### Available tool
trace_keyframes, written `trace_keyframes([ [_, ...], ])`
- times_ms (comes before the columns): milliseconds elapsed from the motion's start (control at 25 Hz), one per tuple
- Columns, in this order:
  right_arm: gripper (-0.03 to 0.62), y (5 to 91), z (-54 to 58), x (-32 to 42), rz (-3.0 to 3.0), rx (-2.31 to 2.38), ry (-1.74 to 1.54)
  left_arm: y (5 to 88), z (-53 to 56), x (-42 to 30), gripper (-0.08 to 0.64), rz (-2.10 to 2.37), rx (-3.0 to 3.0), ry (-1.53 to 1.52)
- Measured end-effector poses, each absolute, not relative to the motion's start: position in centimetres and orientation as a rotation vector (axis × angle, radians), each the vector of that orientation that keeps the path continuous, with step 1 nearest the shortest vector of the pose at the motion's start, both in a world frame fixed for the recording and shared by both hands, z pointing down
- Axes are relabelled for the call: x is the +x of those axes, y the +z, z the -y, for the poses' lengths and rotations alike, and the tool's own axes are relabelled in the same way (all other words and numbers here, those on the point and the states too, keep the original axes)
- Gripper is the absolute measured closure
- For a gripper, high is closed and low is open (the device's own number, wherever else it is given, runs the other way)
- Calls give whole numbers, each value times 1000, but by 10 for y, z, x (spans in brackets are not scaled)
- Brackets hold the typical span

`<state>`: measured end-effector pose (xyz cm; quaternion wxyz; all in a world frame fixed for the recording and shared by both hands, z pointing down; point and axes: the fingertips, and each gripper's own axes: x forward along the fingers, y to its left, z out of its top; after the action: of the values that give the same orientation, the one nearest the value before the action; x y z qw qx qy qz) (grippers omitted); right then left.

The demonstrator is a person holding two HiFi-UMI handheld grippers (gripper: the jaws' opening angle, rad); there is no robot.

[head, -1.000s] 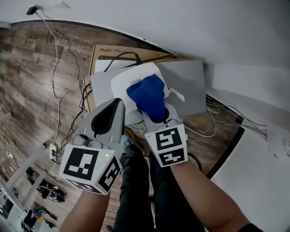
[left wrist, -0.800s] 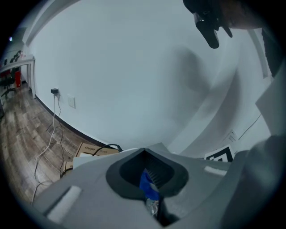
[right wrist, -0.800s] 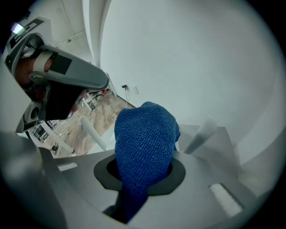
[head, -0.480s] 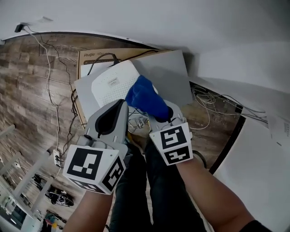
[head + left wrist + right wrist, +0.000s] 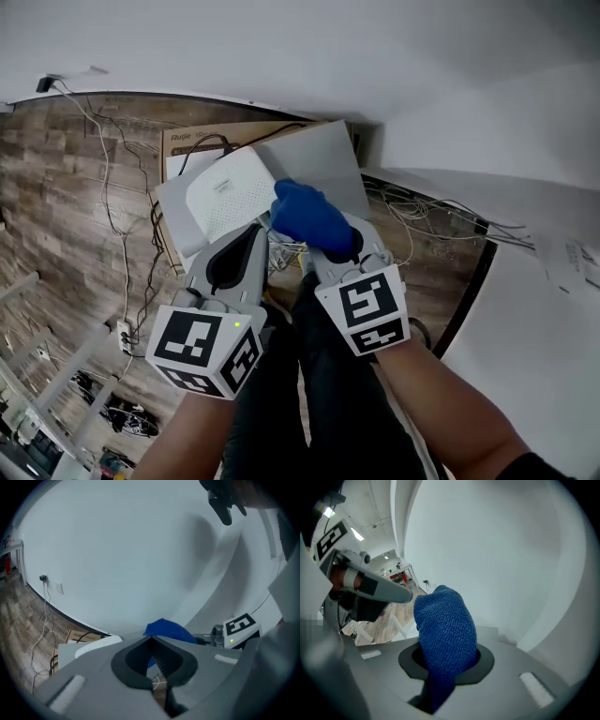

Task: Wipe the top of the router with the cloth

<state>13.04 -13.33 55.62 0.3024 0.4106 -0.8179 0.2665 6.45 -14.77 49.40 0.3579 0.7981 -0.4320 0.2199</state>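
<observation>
The white router (image 5: 225, 199) lies on a grey slab (image 5: 323, 155) on the floor, seen in the head view. My right gripper (image 5: 317, 240) is shut on a bunched blue cloth (image 5: 307, 216), which hangs over the router's near right corner; I cannot tell if it touches. In the right gripper view the cloth (image 5: 443, 637) bulges out of the closed jaws of the right gripper (image 5: 440, 667). My left gripper (image 5: 253, 234) is shut with nothing in it, just short of the router's near edge. The left gripper view shows the left gripper (image 5: 152, 641), the cloth (image 5: 166, 629) and the router (image 5: 96, 645).
A brown cardboard box (image 5: 187, 141) lies under the slab. Loose cables (image 5: 111, 187) run over the wood floor to a power strip (image 5: 120, 333). More wires (image 5: 422, 220) tangle at the right by a white table's dark edge (image 5: 473, 281). The person's legs (image 5: 309, 403) are below.
The cloth slid from the middle of the router's top back to its near right corner as the right gripper pulled toward me. The left gripper stayed shut beside it.
</observation>
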Motion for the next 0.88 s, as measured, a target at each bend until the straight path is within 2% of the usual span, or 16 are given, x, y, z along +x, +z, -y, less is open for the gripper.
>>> trace_keyframes([
  [280, 495, 503, 164, 182, 2177, 1191, 639, 471, 157, 90, 560, 1131, 2057, 522],
  [400, 495, 539, 176, 184, 2157, 1153, 628, 486, 163, 94, 560, 1148, 2033, 495],
  [680, 495, 661, 174, 137, 2147, 1004, 604, 574, 154, 83, 560, 1214, 1908, 484],
  [880, 495, 677, 174, 127, 2164, 1011, 627, 602, 137, 70, 560, 1213, 1859, 497],
])
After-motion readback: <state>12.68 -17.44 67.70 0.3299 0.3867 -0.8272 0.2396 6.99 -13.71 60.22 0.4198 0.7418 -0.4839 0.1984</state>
